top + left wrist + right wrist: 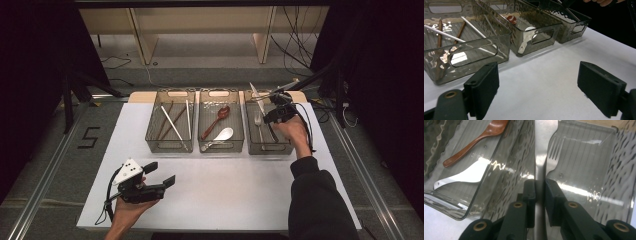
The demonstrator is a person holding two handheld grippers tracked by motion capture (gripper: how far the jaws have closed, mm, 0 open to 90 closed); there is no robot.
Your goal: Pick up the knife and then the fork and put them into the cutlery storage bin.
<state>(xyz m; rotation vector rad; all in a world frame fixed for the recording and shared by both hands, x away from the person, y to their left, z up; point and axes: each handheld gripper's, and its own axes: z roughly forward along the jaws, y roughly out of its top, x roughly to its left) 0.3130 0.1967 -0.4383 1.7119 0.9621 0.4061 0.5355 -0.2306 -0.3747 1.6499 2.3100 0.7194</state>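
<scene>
Above the right bin with fork, right tongs pinching knife; left tongs spread.

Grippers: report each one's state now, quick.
Left gripper: open, nothing between the jaws, over the white table.
Right gripper: shut on a table knife, above the right bin.

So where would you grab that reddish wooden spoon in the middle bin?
Take the wooden spoon by its slim handle, from straight above, jaws across it. It lies flat in the middle bin, whose walls block any sideways approach; its bowl is wider and rounded.
</scene>
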